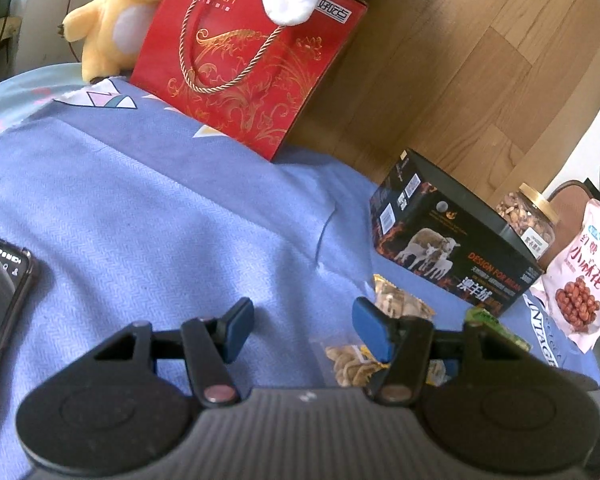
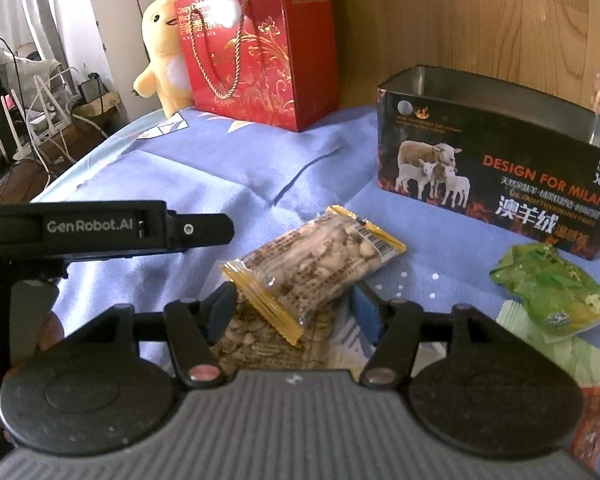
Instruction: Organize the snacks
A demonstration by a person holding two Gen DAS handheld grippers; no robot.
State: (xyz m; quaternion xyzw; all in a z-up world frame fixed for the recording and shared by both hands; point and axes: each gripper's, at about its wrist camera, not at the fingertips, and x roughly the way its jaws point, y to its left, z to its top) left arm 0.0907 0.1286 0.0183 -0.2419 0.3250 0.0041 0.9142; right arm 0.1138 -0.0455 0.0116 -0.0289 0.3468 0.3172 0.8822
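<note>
In the right wrist view a clear packet of nuts with yellow ends lies tilted on a second similar packet. It sits between the fingers of my right gripper. The left pad touches its yellow end and the right pad stands just off it, so the gripper is open. A green packet lies to the right, in front of the open black tin box. My left gripper is open over bare blue cloth, with the nut packets under its right finger and the black tin beyond.
A red gift bag and a yellow plush toy stand at the back of the blue cloth. A nut jar and a pink snack bag sit right of the tin. A phone lies at the left edge. The left gripper's black body crosses the right wrist view.
</note>
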